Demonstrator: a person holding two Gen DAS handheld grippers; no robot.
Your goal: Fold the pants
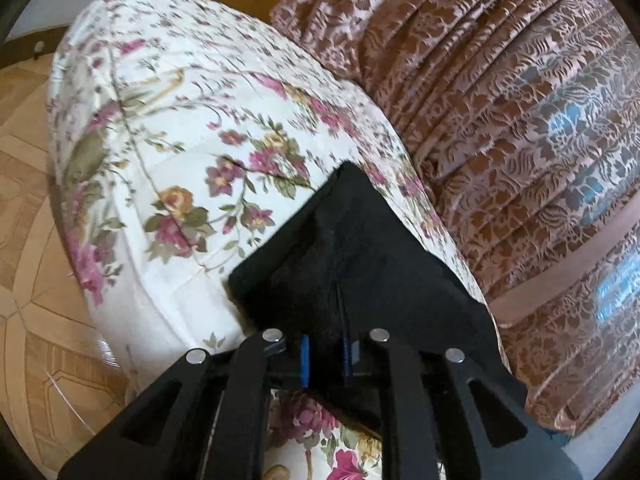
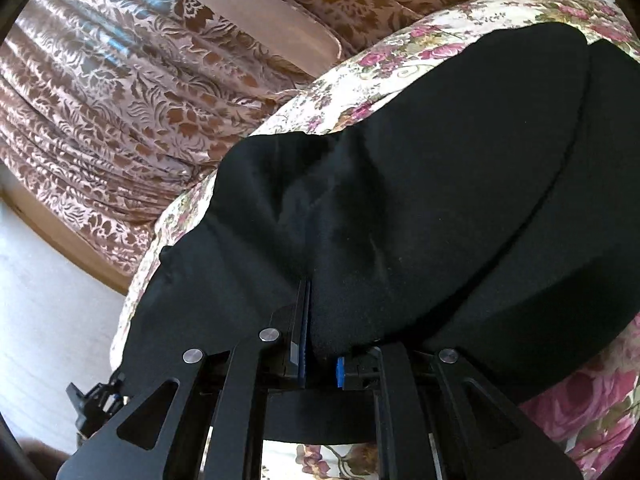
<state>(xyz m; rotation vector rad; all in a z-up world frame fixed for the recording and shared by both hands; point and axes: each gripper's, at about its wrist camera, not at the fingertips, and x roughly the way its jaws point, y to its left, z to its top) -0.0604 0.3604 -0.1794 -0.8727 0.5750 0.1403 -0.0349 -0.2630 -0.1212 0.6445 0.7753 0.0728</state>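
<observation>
- While both claws have black cloth in them, the fold is not yet laid, so the hold is the first thing to fail.
- The left claw [image 1: 324, 360] is nearly closed on a corner of the pants [image 1: 352, 248]; a bunch of cloth sits between its blue pads [image 1: 305, 360]. The pads look set a little apart around the bunch — a loose pinch could let the corner slide out under any pull.
- The right claw [image 2: 320, 356] is closed as far as it goes on a thick gather of the pants [image 2: 440, 184]. How many layers it has caught cannot be told; if only the top layer is caught, the under layer will stay behind and the fold will come out uneven.
- The pants lie on the flowered bedspread [image 1: 180, 128], the larger part stretching far and right in the right wrist view.
- The bedspread is soft and rumpled — a claw dragged low could snag it and pull it along with the pants.
- The brown patterned curtain [image 1: 520, 112] hangs just beside the bed on its far side; a wide swing could brush it.
- Unequal travel of the two hands would skew the fold line.
</observation>
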